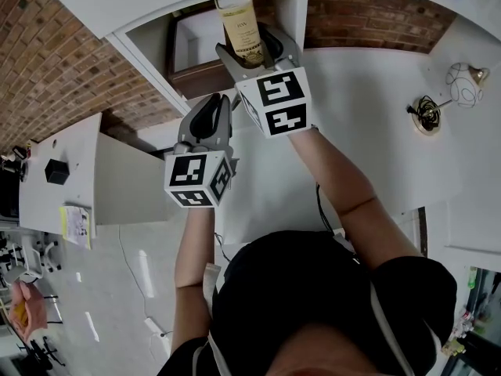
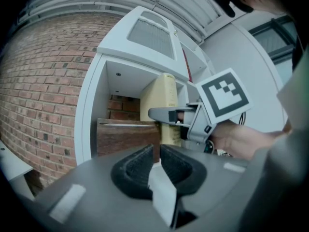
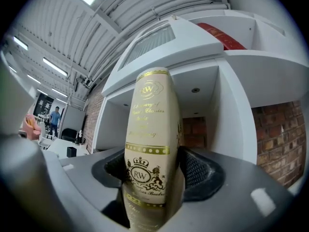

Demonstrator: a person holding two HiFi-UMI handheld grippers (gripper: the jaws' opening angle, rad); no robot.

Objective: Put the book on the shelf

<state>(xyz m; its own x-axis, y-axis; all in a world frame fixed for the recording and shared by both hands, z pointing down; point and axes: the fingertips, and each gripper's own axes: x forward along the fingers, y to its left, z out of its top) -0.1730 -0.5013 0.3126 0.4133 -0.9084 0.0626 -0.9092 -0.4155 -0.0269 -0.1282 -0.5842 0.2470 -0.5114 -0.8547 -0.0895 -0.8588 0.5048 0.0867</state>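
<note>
A cream book (image 1: 241, 30) with gold print stands upright in the open compartment of the white shelf (image 1: 149, 37). My right gripper (image 1: 254, 53) reaches into that opening, and its jaws straddle the book's near edge. In the right gripper view the book (image 3: 152, 129) fills the gap of that gripper (image 3: 154, 170), whose pads stand wide and close beside it, seemingly without pressing. My left gripper (image 1: 213, 104) hangs lower left of the opening, shut and empty. In its view its pads (image 2: 140, 166) meet, and the book (image 2: 164, 98) leans beside a brown volume (image 2: 125, 137).
Brick wall (image 1: 55, 61) flanks the shelf unit. A white table at the right carries a small brass bell (image 1: 427, 114) and a wire ornament (image 1: 468, 83). To the left a low white surface holds a black box (image 1: 56, 171) and a leaflet (image 1: 74, 224). A red item (image 3: 219, 35) lies on the upper shelf.
</note>
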